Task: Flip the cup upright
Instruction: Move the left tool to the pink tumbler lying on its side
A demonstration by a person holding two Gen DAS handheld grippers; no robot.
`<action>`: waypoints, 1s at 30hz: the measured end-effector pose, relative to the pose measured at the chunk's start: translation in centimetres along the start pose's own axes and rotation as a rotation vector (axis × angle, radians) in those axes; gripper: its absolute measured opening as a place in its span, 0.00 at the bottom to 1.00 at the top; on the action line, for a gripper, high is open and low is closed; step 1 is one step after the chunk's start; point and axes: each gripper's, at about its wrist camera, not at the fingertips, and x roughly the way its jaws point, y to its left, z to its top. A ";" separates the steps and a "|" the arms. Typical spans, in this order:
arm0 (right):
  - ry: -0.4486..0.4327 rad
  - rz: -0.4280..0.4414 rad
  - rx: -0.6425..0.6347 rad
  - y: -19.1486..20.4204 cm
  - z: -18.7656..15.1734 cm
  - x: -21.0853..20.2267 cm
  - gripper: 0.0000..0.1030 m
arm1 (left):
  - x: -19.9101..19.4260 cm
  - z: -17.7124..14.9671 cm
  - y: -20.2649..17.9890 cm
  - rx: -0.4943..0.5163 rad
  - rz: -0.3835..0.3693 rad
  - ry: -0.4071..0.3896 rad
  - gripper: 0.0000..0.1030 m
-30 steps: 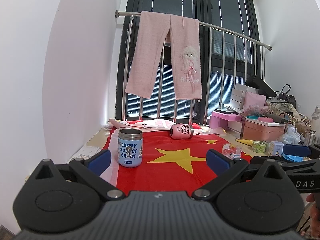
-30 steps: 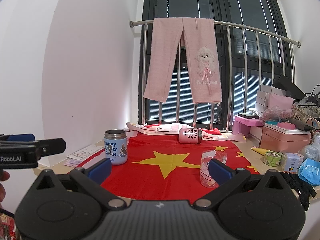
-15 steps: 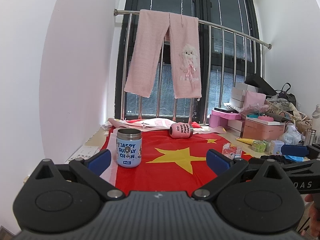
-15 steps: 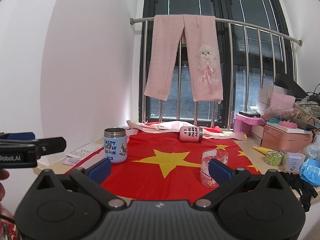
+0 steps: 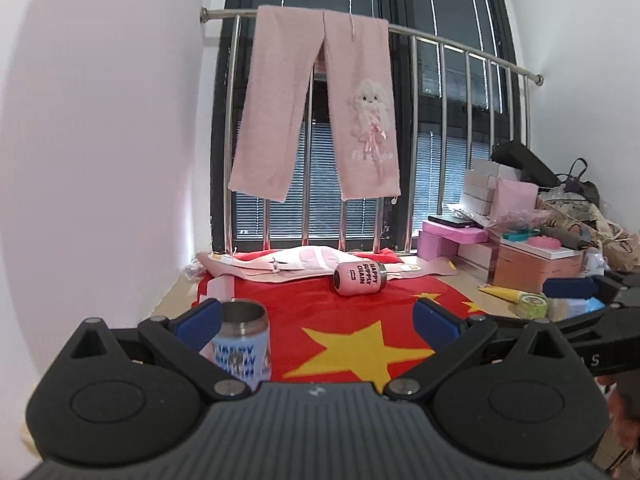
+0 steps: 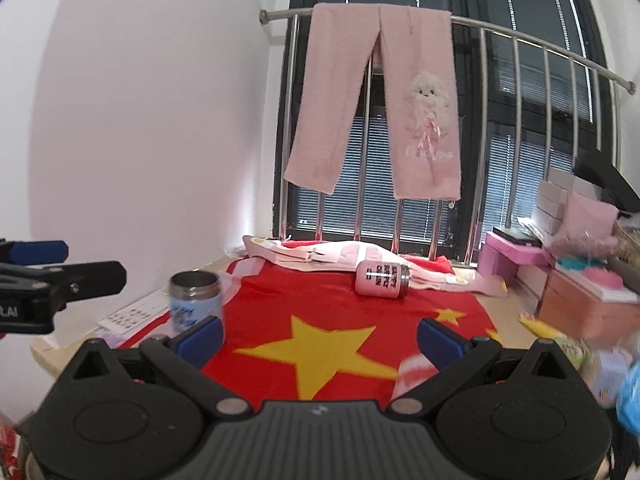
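Both grippers have moved forward over the worktop. The left gripper (image 5: 316,316) and right gripper (image 6: 319,330) are spread apart, empty. The pink cup (image 5: 359,277) lies on its side near the worktop's far edge; the approach looks underway.

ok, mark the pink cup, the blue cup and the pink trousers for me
pink cup (image 5: 360,278): left wrist view, on its side, point on the lettered wall.
blue cup (image 6: 196,300): right wrist view, upright, point on the wall below the steel rim.
pink trousers (image 5: 368,120): left wrist view, point on the leg with the dog.
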 end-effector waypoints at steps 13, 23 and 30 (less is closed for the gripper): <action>0.163 0.042 -0.107 -4.6 11.2 22.4 1.00 | 20.7 8.2 1.6 0.001 -0.002 0.139 1.00; 0.402 0.100 -0.323 -7.4 14.9 40.0 1.00 | 36.6 11.0 2.4 -0.014 -0.022 0.374 1.00; 0.583 0.177 -0.623 -7.3 12.1 49.4 1.00 | 45.7 8.7 1.3 0.110 -0.031 0.579 1.00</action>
